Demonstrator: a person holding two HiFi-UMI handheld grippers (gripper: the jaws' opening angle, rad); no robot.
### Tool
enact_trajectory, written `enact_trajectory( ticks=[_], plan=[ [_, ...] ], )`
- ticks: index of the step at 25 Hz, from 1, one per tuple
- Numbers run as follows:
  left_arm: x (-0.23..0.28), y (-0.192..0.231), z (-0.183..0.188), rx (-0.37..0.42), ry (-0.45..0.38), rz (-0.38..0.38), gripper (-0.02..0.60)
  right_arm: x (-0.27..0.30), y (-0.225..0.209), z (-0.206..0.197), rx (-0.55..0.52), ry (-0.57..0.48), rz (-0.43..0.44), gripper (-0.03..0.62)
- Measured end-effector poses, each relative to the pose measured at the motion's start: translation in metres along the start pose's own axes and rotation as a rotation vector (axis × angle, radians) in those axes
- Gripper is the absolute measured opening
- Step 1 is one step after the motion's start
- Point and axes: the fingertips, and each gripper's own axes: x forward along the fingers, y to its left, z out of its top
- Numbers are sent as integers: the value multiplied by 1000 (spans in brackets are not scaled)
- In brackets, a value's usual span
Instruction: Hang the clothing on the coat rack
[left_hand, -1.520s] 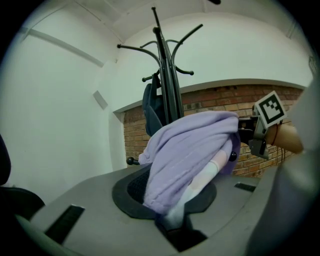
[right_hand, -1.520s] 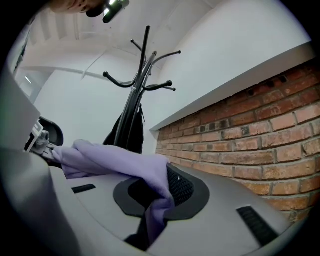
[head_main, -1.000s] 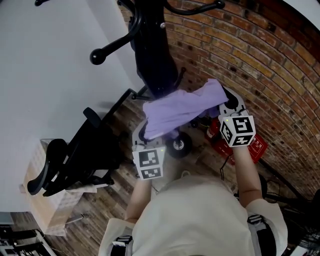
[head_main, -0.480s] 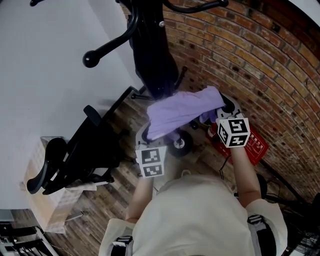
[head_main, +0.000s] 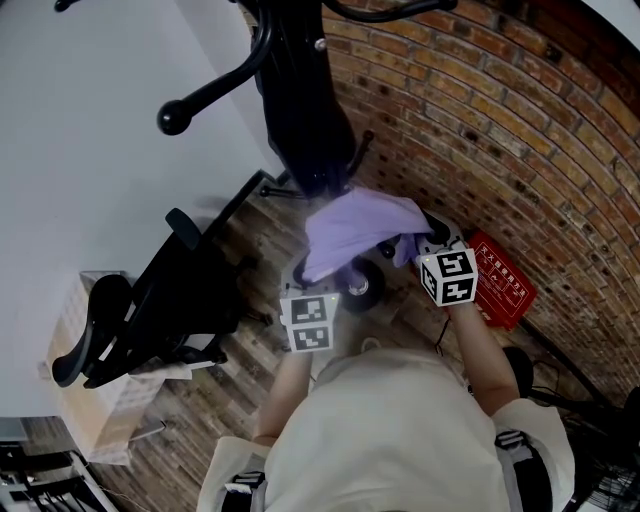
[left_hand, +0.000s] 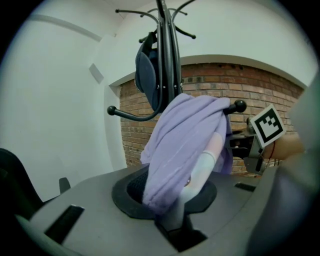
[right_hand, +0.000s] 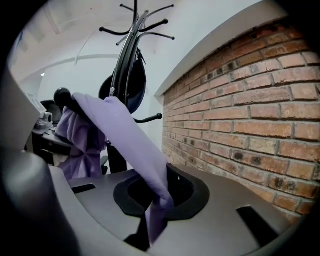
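- At the far left of the head view, a black office chair (head_main: 150, 320) stands on the wood floor, well apart from my work.
- My left gripper (left_hand: 172, 212) has its jaws nearly together, pinching a bunched fold of the purple garment (head_main: 355, 228). The cloth rises from the jaws in a soft hump.
- The garment spans the gap between my two grippers, held up near the foot of the black coat rack (head_main: 300, 100). In both gripper views it lies over or just in front of a knobbed rack arm; I cannot tell which.
- A dark item (left_hand: 147, 70), perhaps a bag, hangs higher on the rack.
- My right gripper (right_hand: 152, 212) is also almost closed, nipping a thin edge of the same cloth.
- I judge the garment light, limp and a little slippery. It will sag wherever it is unsupported, so the grip belongs near the collar or shoulder, leaving a loop free for a hook.
- At right runs a brick wall (head_main: 520, 130), with a flat red object (head_main: 500, 280) on the floor at its foot.
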Motion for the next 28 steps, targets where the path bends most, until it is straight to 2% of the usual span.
enact_trajectory(
  ticks=[9, 18, 28],
  plan=[
    [10, -22, -19, 0, 39, -61, 78, 0, 43, -37, 1, 74, 90, 21],
    [15, -44, -30, 27, 63, -112, 80, -3, 87, -53, 17, 88, 183, 21],
    [15, -63, -35, 34, 64, -158, 81, -10, 107, -55, 20, 78, 212, 21]
  ],
)
